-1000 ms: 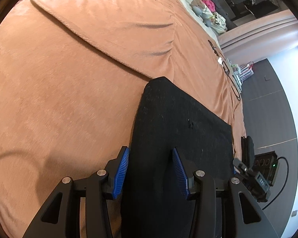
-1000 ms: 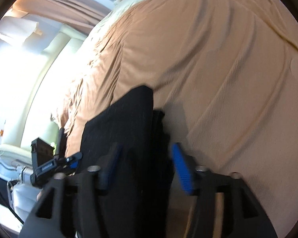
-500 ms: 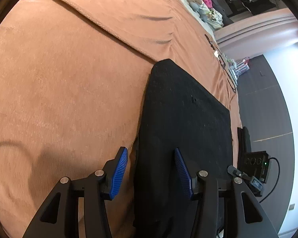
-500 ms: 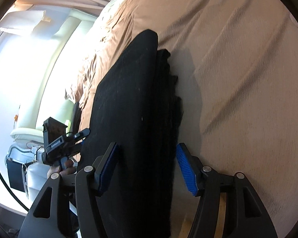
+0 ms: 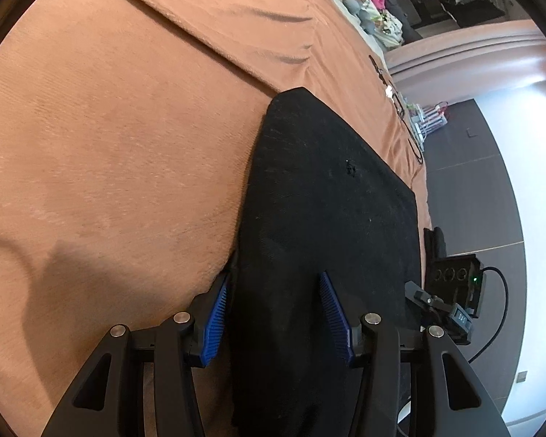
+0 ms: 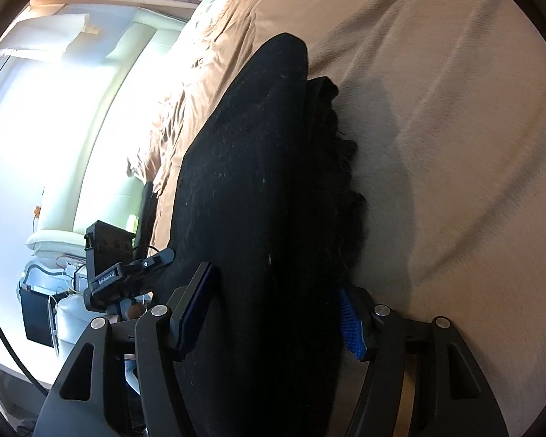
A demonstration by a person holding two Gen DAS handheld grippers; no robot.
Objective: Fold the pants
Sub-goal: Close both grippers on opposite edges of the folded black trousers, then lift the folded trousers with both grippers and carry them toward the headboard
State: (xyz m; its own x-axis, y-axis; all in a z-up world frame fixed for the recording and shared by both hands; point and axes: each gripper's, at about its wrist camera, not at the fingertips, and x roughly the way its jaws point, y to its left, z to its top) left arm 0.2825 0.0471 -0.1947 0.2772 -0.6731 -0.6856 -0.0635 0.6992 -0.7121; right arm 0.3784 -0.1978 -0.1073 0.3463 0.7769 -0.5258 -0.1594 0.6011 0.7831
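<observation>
The black pants (image 5: 331,211) lie folded into a flat oblong on the orange-brown bed cover (image 5: 120,138). My left gripper (image 5: 273,309) is open, its blue pads on either side of the pants' near end. In the right wrist view the pants (image 6: 251,182) show as a thick stack with a rumpled layer along the right edge. My right gripper (image 6: 276,309) is open and straddles the stack's near end; the cloth hides part of the right pad. The other gripper (image 6: 127,276) shows at the left of the right wrist view.
The bed edge runs along the pants' far side, with dark floor (image 5: 466,182) beyond. A black box with a green light and cable (image 5: 458,276) sits by the bed. Cables (image 5: 400,109) and soft toys (image 5: 367,11) lie further up the bed. A pale chair (image 6: 102,182) stands on the right wrist view's left.
Both grippers have moved closer along the folded pants, so the stack fills more of each view. Both stay open. The pants have not visibly shifted.
</observation>
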